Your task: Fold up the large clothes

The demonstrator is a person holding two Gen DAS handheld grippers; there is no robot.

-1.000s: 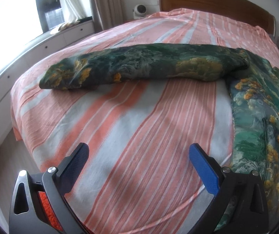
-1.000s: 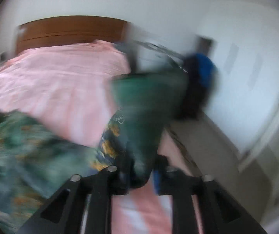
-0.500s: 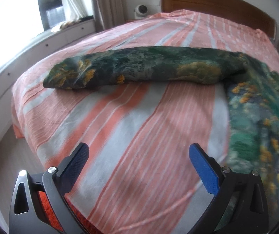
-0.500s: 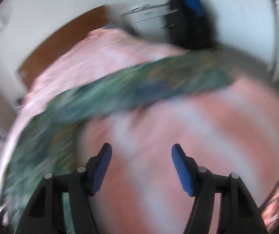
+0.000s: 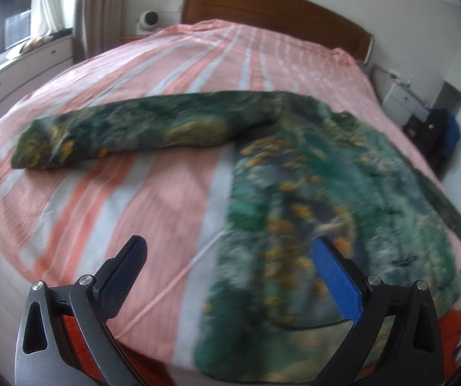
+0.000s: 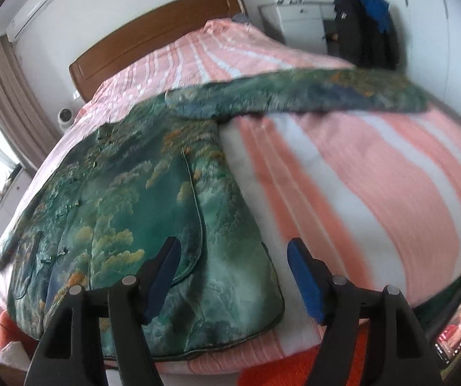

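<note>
A second on, the right claw [image 6: 230,276] has let go of the sleeve it was carrying and now hangs wide open and empty over the foot edge of the bed [image 6: 375,193]; the left claw [image 5: 230,276] has swung toward the garment, also spread wide and empty. The green patterned jacket [image 6: 140,206] lies flat by the foot edge, its hem just below both claws, one sleeve [image 5: 127,132] stretched toward the window-side edge, the other sleeve [image 6: 310,96] toward the opposite edge. Spreading looks finished; folding likely begins next, calling for a pinch on a sleeve or hem corner.
</note>
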